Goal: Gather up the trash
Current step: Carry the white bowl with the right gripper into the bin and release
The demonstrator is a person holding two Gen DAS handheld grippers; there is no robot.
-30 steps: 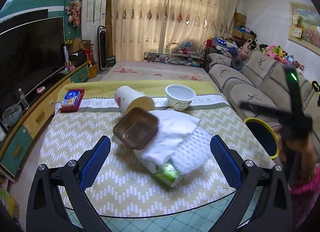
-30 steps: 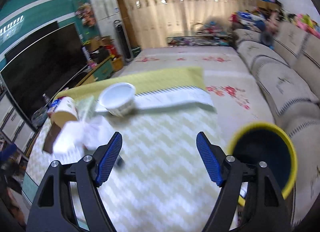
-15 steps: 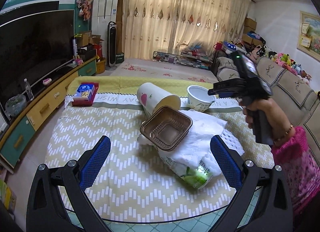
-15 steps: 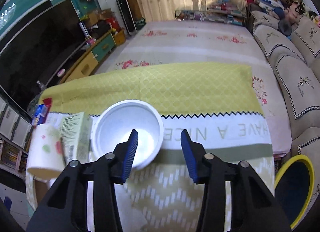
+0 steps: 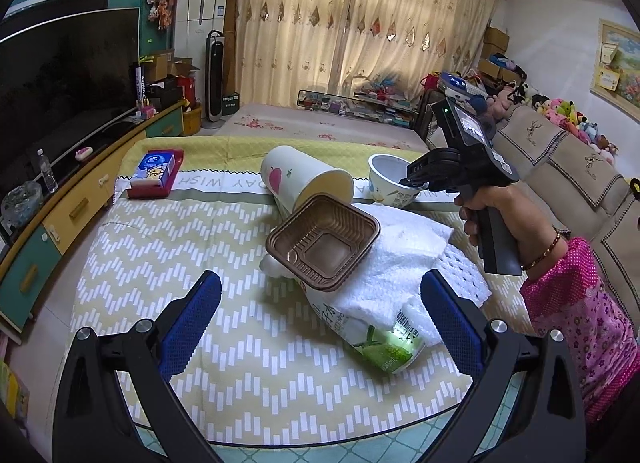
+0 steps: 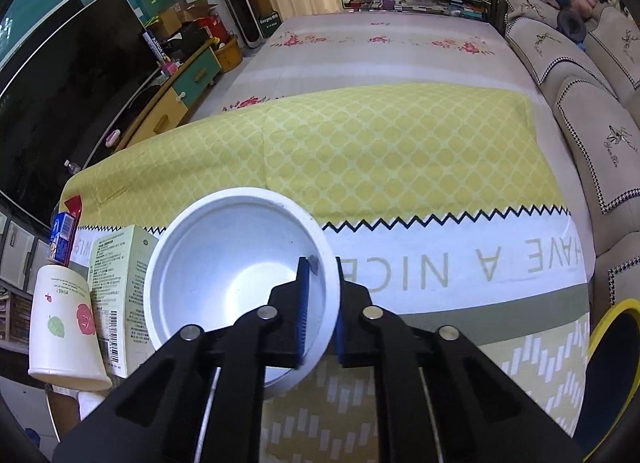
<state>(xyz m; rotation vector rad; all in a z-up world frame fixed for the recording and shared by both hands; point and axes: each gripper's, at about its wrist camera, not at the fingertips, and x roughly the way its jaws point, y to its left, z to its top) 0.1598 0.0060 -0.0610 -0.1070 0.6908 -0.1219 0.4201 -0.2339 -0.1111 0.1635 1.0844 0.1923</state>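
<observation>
The right gripper (image 6: 320, 303) is closing its jaws over the near rim of the round white paper bowl (image 6: 236, 263), one blue pad inside, one outside, on the cloth-covered surface (image 6: 400, 151). The left gripper (image 5: 320, 319) hangs with jaws released and wide apart above a brown square plastic tray (image 5: 322, 241), which leans on crumpled white foam wrap (image 5: 400, 259). A yellow-rimmed bin (image 6: 612, 379) stands at the right.
</observation>
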